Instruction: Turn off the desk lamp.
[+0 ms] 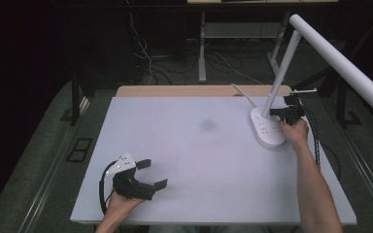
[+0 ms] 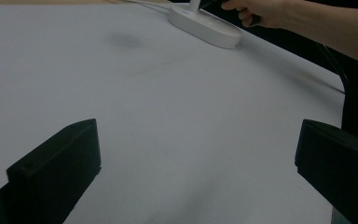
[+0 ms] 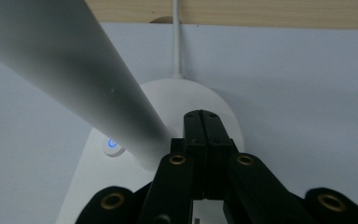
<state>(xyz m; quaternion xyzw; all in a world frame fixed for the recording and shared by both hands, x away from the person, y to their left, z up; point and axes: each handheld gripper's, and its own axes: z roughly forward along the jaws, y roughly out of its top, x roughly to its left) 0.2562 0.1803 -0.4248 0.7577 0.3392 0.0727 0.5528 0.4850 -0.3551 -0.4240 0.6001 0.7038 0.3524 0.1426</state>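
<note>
A white desk lamp stands at the table's far right, its oval base (image 1: 267, 128) carrying a slanted stem (image 1: 281, 68) and a long bar head (image 1: 340, 63). My right gripper (image 1: 274, 112) is shut with nothing between its jaws, and its tips sit over the base just right of the stem's foot. In the right gripper view the closed tips (image 3: 203, 116) lie over the base (image 3: 186, 95), beside the stem (image 3: 74, 70) and a round button lit blue (image 3: 112, 143). My left gripper (image 1: 154, 174) rests open at the front left, with its wide jaws (image 2: 198, 172) over bare tabletop.
The white tabletop (image 1: 199, 160) has a faint dark smudge (image 1: 207, 125) near its middle. The lamp's white cable (image 3: 176, 37) runs off the far wooden edge (image 1: 199, 91). Beyond the table are desk legs and loose cables on a dark floor.
</note>
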